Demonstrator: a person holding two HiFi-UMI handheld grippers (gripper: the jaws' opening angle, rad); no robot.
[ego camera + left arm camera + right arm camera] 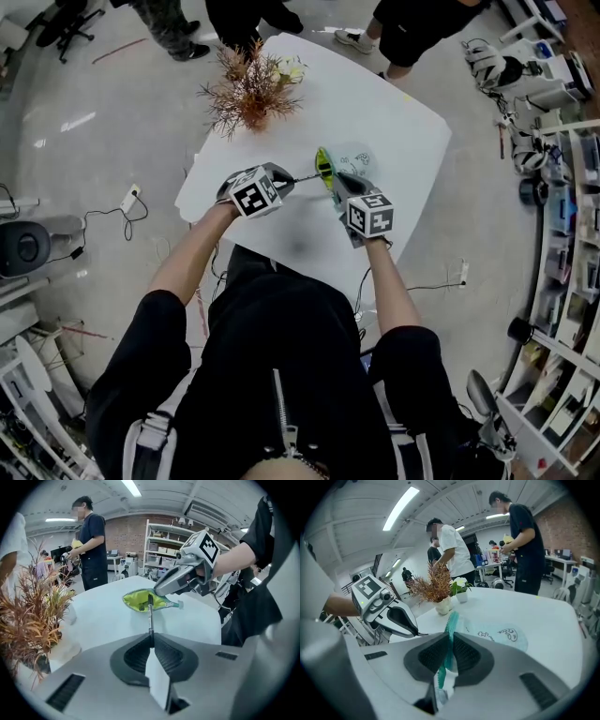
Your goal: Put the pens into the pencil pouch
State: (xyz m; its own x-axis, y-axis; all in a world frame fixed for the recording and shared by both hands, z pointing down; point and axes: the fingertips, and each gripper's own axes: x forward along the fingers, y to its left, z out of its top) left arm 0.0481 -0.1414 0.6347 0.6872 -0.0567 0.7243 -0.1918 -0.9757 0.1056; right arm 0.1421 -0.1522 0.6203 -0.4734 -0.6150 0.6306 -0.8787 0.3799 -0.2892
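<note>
On the white table lies a pale blue pencil pouch with a green lining, its mouth held open. My right gripper is shut on the pouch's teal zipper edge and holds it up. My left gripper is shut on a thin dark pen, whose tip points into the open mouth of the pouch. In the head view the left gripper is just left of the pouch, and the right gripper is at its near side.
A pot of dried reddish plants stands at the table's far left, close to my left gripper. People stand round the far side. Shelves with gear line the right. Cables lie on the floor.
</note>
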